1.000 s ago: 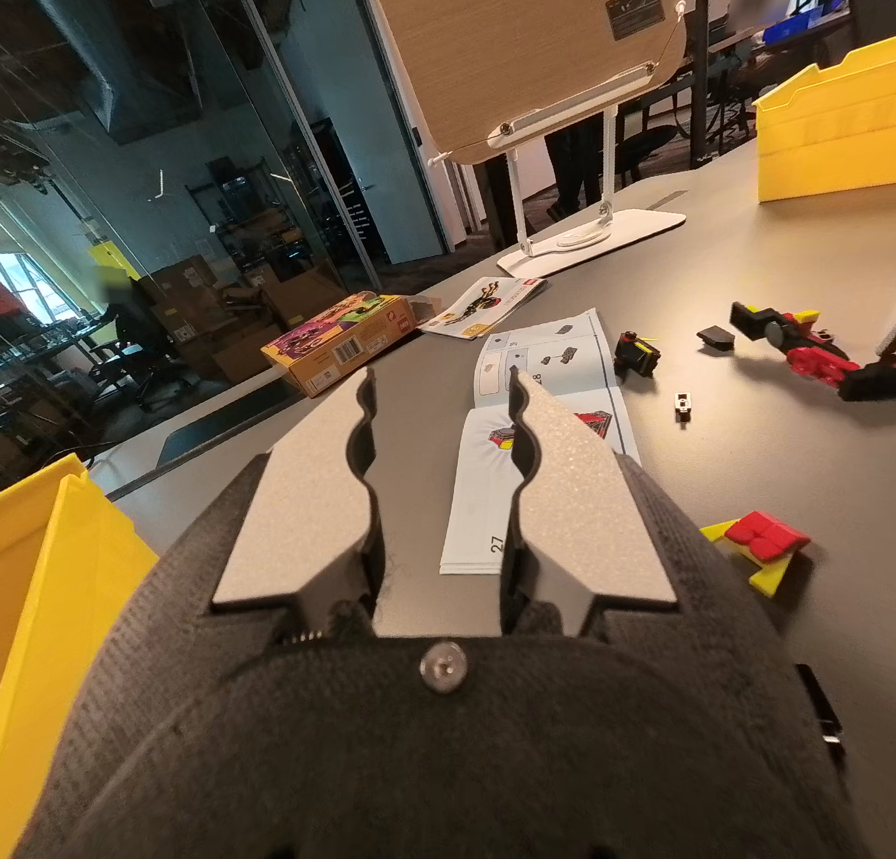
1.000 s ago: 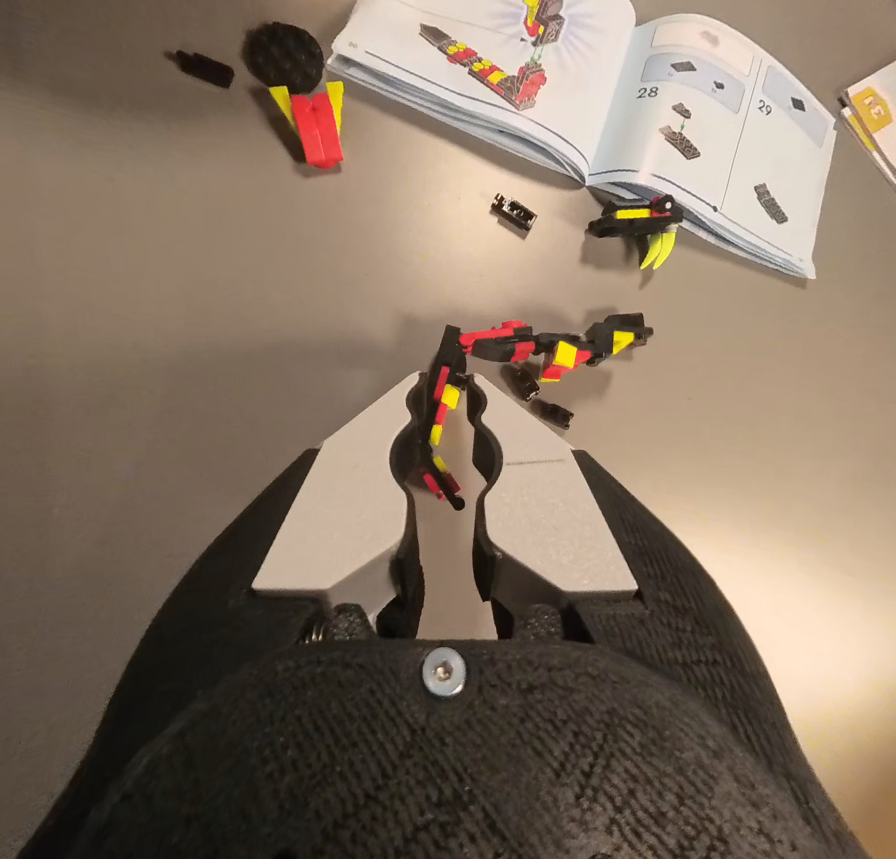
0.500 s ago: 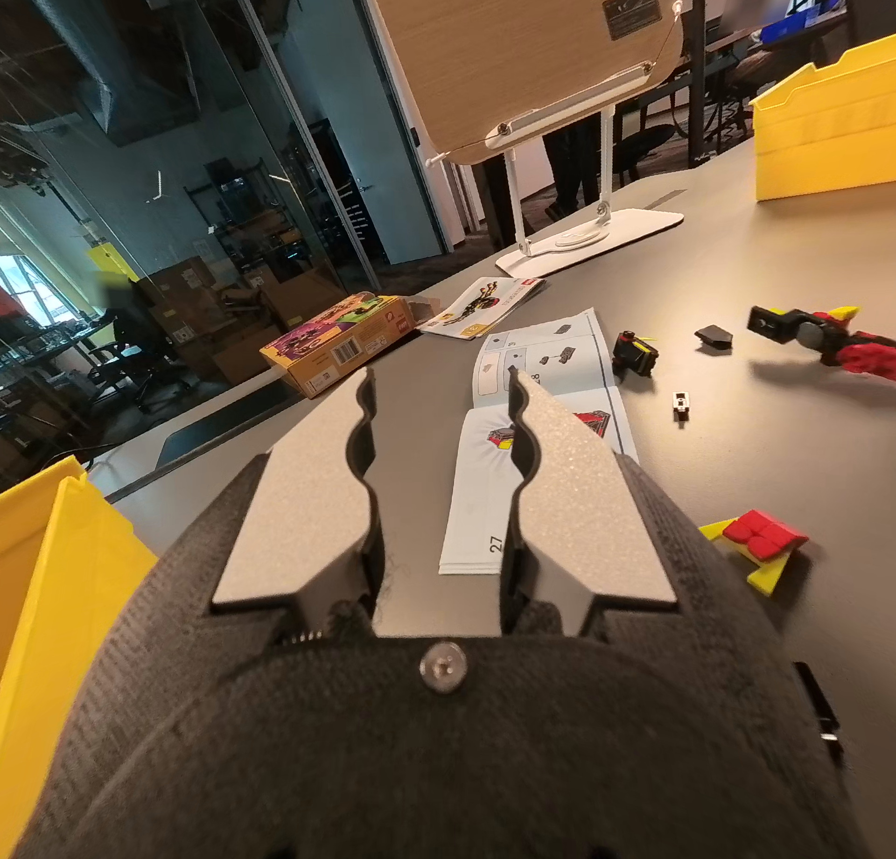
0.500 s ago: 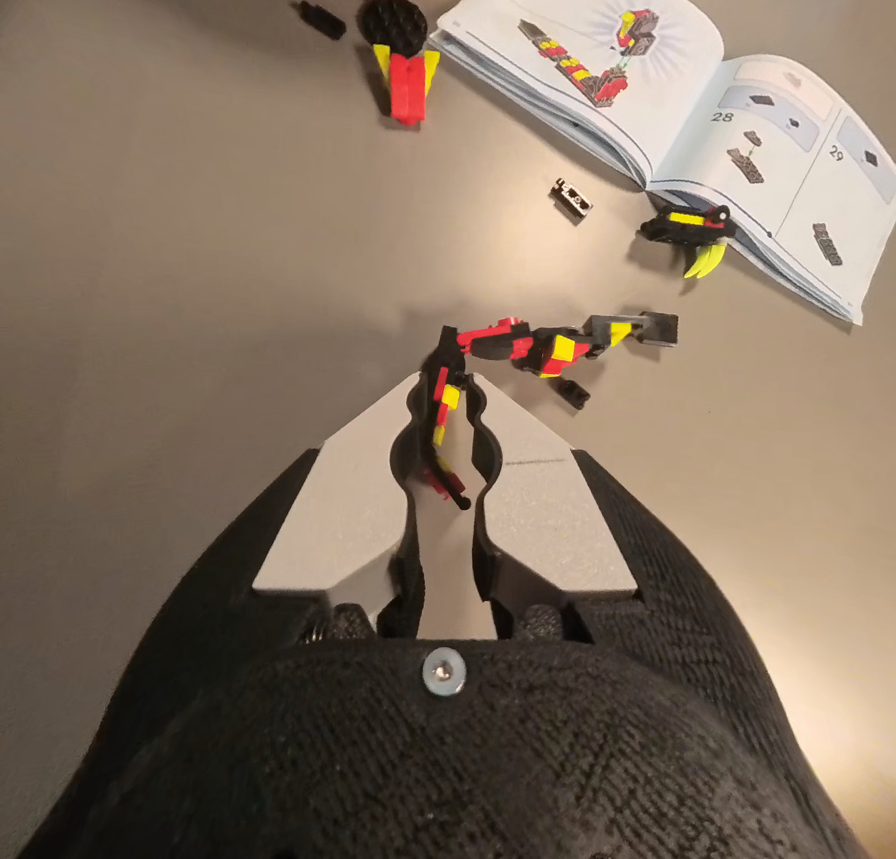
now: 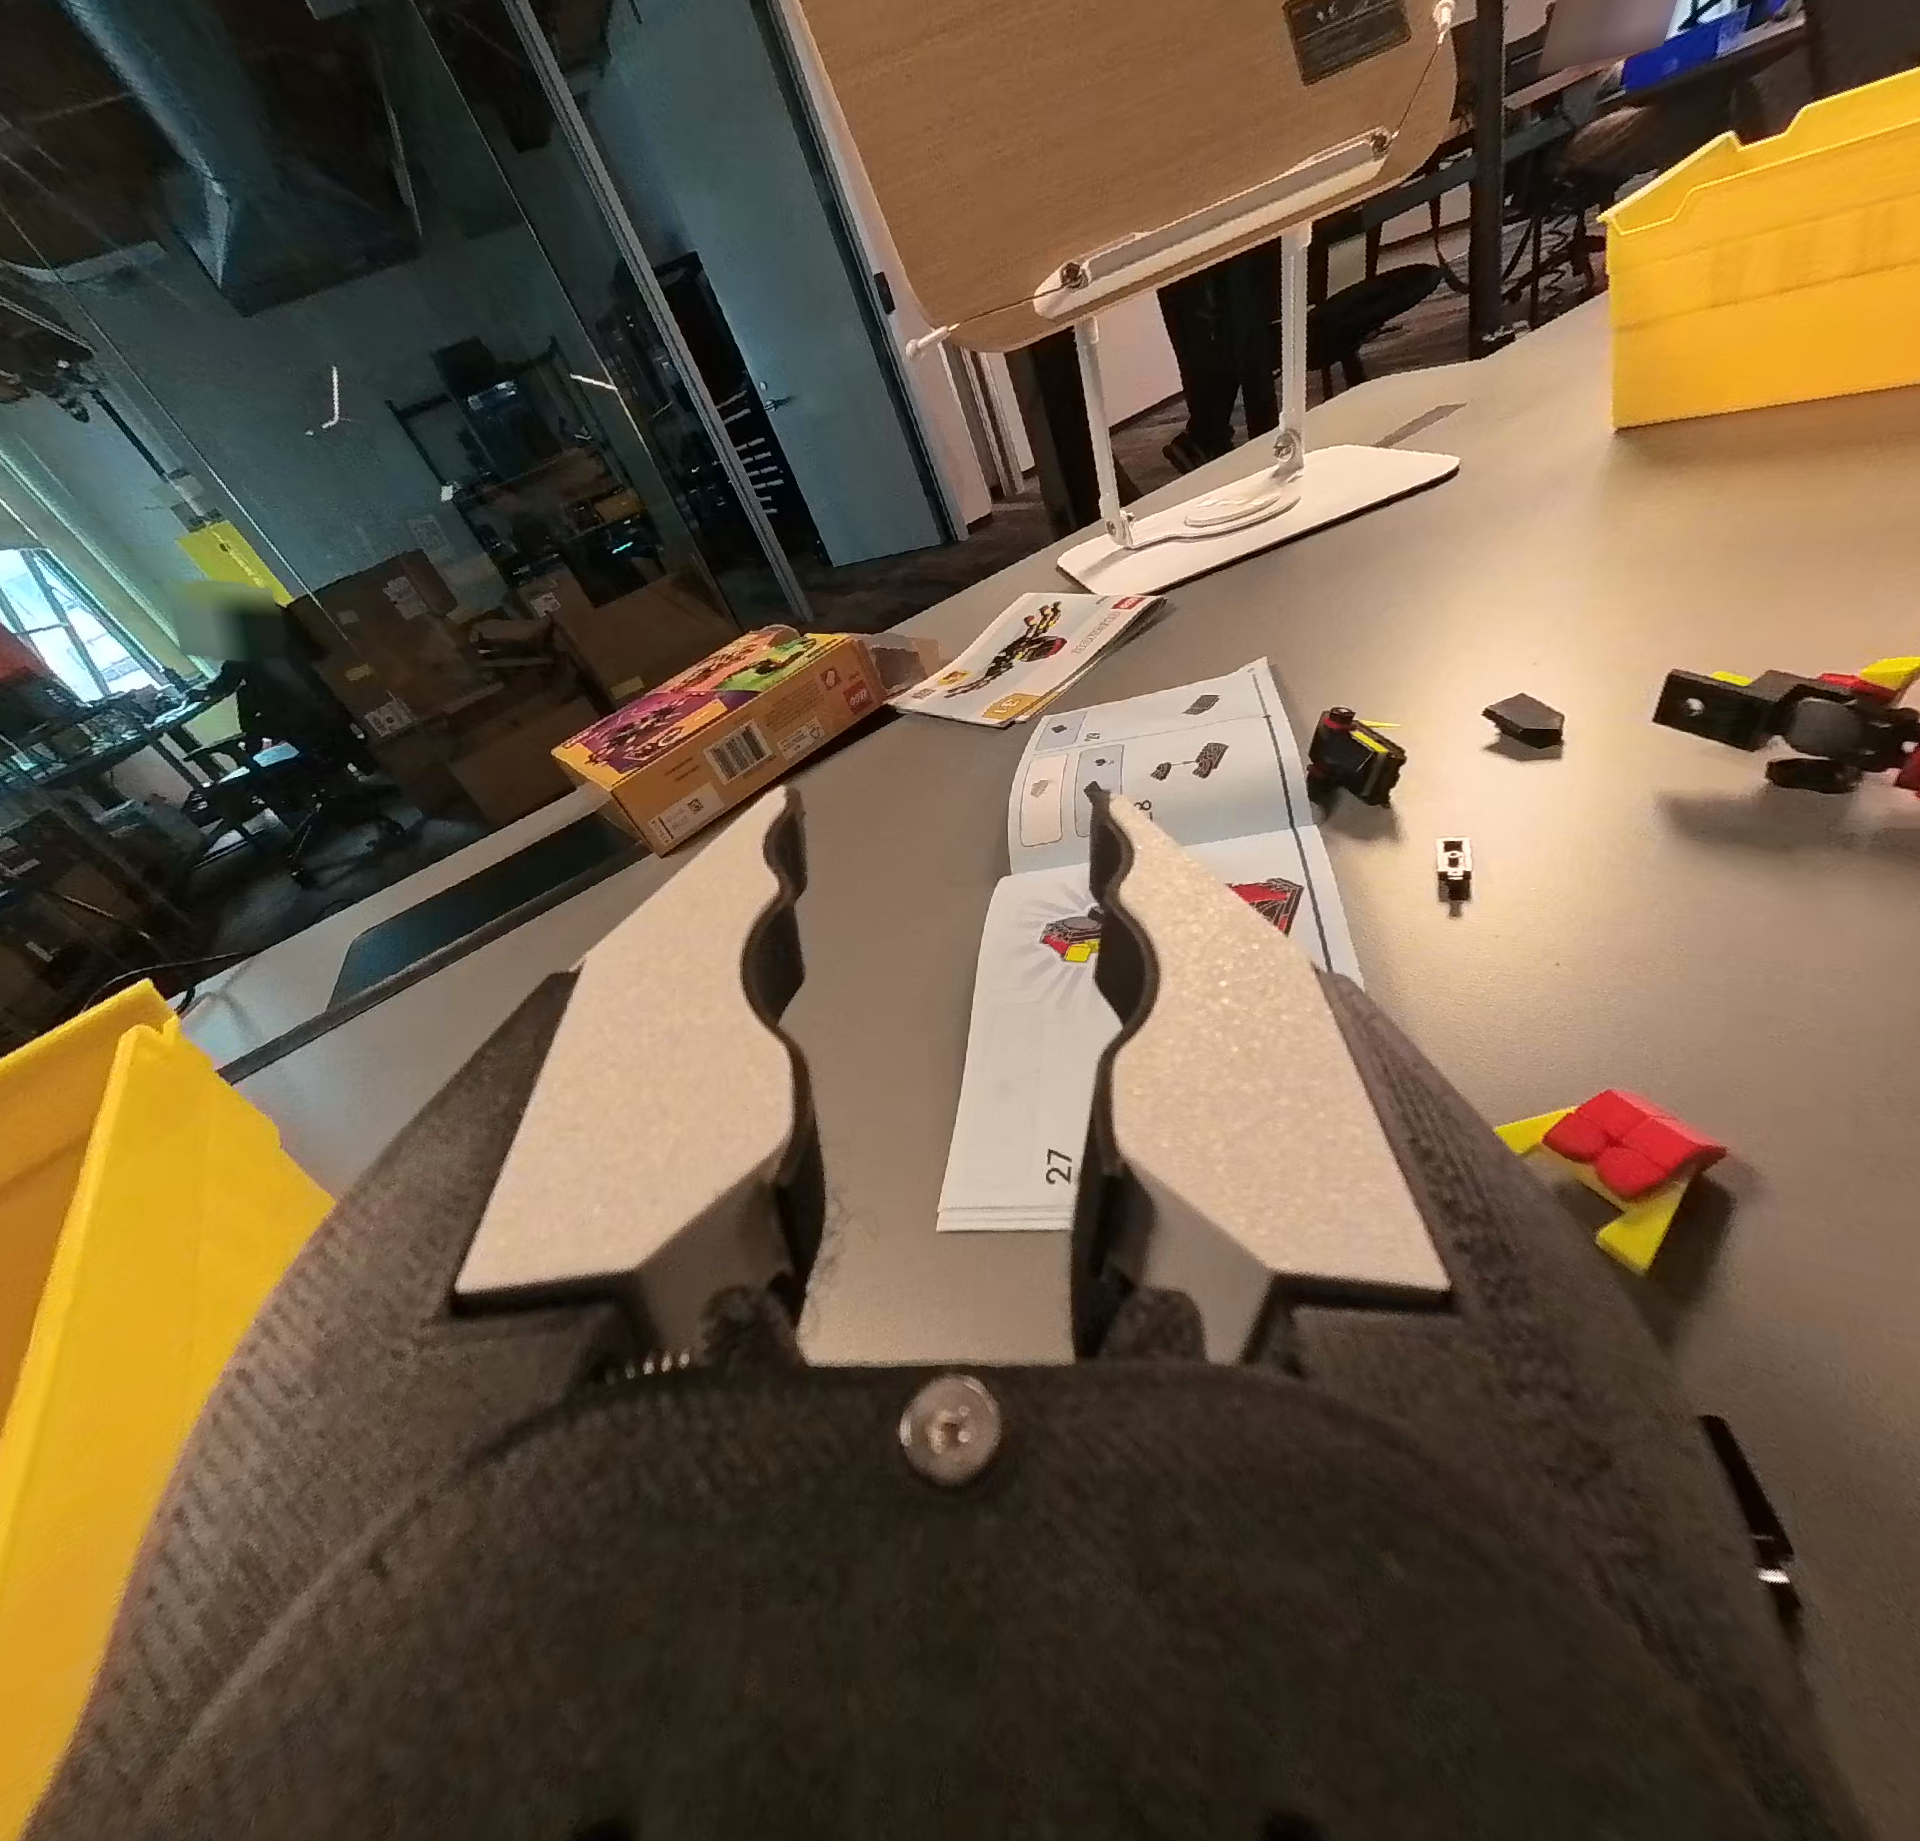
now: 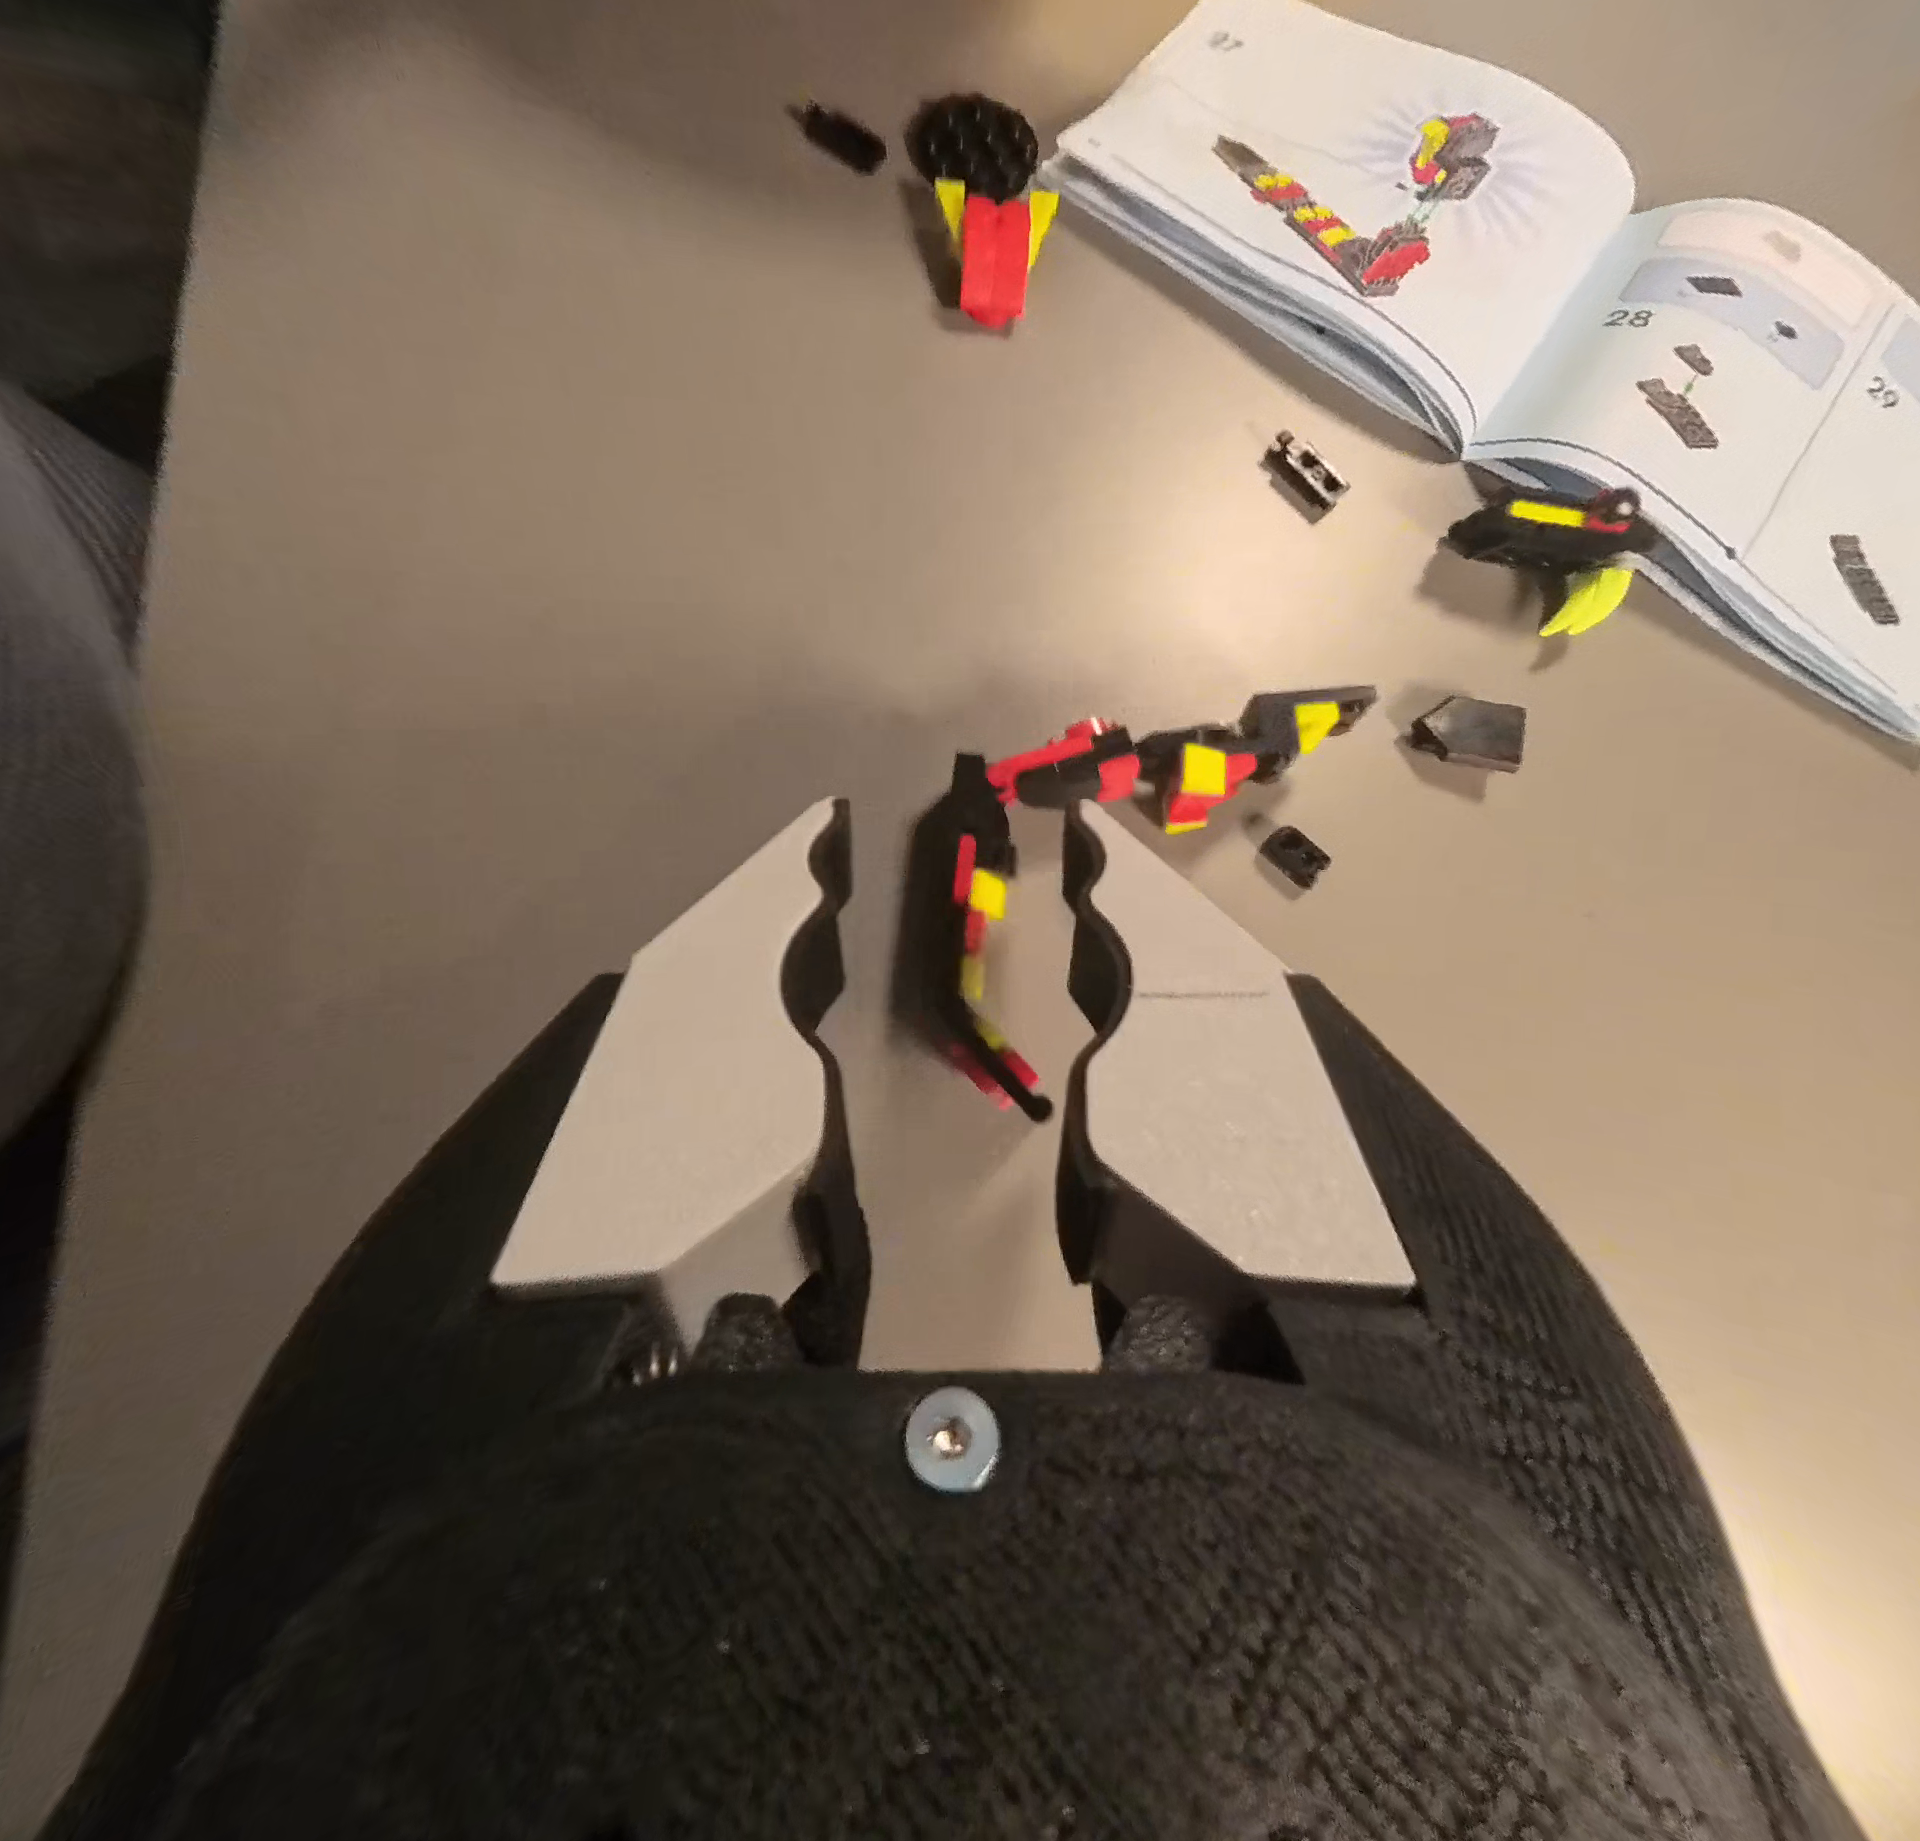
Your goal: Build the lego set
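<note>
A jointed black, red and yellow lego model (image 6: 971, 918) lies bent on the grey table, one length between my right gripper's fingers, the other (image 6: 1174, 752) running right. My right gripper (image 6: 954, 809) is open around it, with gaps on both sides. The model's far end also shows in the left wrist view (image 5: 1787, 721). My left gripper (image 5: 943, 804) is open and empty, held over the open instruction booklet (image 5: 1174, 856). A red and yellow wedge piece on a black round plate (image 6: 987, 243) and a black head piece with lime fangs (image 6: 1548, 544) lie apart.
Small black parts (image 6: 1304, 466) (image 6: 1470, 737) (image 6: 1294, 856) lie around the model. The set's box (image 5: 727, 742) and a second booklet (image 5: 1029, 659) lie at the far edge. A white stand with a wooden board (image 5: 1247, 513) and yellow bins (image 5: 1766, 264) (image 5: 125, 1220) flank the table.
My right gripper has opened and let go of the model, which now lies between its fingers. The model's far end has moved right in the left wrist view. My left gripper has barely moved.
</note>
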A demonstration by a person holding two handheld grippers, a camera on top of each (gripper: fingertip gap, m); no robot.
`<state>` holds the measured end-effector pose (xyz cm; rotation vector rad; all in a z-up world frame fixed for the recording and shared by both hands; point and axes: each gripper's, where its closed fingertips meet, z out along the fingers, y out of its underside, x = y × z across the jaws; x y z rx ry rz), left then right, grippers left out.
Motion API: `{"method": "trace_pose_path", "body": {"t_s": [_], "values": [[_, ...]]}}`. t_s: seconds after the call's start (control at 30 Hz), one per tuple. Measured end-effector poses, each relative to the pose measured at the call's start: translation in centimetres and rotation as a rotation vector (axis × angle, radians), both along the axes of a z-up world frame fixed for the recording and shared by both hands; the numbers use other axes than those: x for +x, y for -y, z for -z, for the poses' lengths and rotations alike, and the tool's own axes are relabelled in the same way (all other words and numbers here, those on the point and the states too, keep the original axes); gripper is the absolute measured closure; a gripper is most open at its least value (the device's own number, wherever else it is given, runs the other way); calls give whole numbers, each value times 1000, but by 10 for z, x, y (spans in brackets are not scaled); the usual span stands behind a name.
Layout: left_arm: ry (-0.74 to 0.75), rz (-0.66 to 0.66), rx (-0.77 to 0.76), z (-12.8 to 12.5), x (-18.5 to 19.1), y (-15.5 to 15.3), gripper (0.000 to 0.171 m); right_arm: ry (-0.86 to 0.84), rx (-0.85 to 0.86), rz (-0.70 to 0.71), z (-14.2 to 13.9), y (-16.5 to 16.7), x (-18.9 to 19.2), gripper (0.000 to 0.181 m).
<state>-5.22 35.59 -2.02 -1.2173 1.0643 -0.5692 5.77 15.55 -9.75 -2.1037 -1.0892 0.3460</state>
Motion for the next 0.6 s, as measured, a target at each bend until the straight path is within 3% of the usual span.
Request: {"method": "trace_pose_path", "body": {"t_s": [0.23, 0.6], "values": [[1, -2, 0, 0, 0, 0, 118, 89, -63, 39, 9, 0, -8, 135], [34, -25, -14, -6, -7, -6, 117, 182, -116, 122, 18, -4, -7, 154]]}}
